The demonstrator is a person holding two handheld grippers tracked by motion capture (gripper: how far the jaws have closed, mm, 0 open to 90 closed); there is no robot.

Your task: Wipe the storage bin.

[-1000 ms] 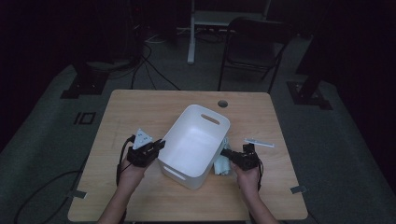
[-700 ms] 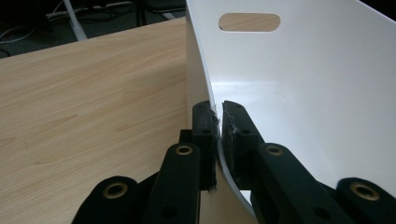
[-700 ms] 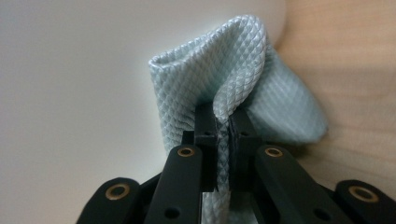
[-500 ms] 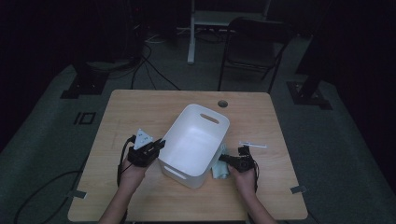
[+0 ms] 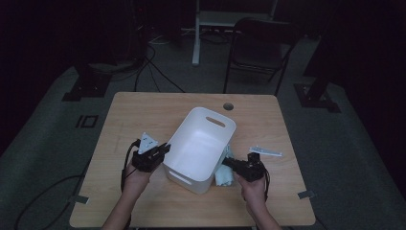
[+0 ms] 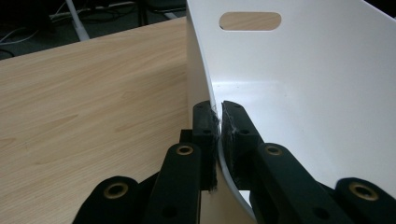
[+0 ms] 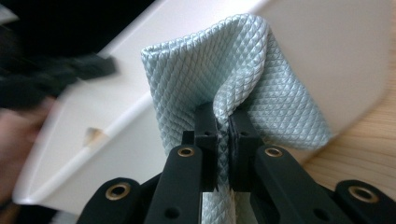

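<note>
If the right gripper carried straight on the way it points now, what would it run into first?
Most likely the outer side wall of the white bin, straight ahead of the right gripper, which is shut on the pale blue cloth. The remaining gap is hard to judge.

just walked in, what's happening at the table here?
A person works at a wooden table with a gripper in each hand. The left gripper is shut on the rim of a white bin, one jaw inside the wall and one outside. The right gripper is shut on a fold of a pale quilted cloth, held against the bin's outer side. A small flat white item lies on the table beyond the right hand.
</note>
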